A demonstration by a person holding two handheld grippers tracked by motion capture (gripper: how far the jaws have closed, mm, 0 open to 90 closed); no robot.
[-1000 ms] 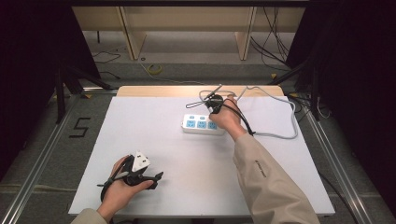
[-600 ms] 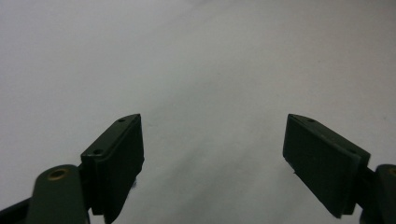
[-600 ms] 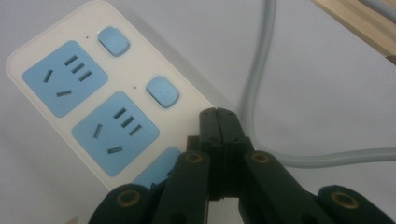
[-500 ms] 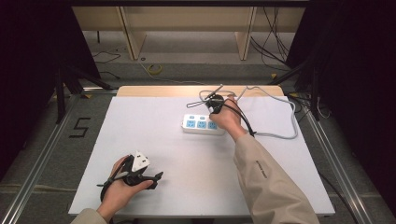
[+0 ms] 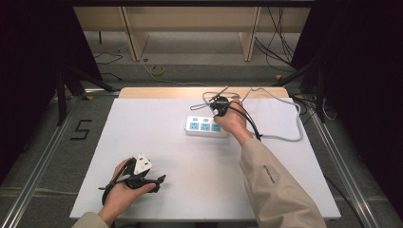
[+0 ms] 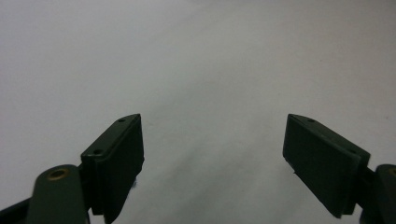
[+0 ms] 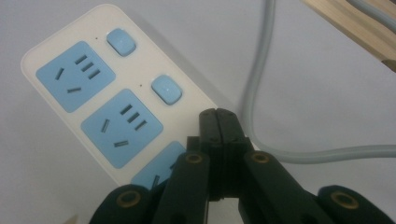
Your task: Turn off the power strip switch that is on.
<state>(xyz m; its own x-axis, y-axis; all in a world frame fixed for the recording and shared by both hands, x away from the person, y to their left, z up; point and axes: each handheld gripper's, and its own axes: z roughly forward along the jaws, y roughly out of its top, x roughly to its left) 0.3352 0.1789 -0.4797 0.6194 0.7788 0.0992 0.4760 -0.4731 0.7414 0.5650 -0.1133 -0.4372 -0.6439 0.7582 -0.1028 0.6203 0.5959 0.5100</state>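
The right gripper (image 7: 218, 116) is hovering with jaws fully closed and empty over the third switch of the power strip (image 5: 205, 127), which is lying far right of centre on the table (image 5: 180, 190). Risk: an off-centre push is likely to slide the light strip or miss the button. The left gripper (image 6: 212, 144) is resting near left, wide open, empty.

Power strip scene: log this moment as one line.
right gripper: shut, tips over power strip, third button spot | left gripper: open, empty, over table | grey cable: beside strip
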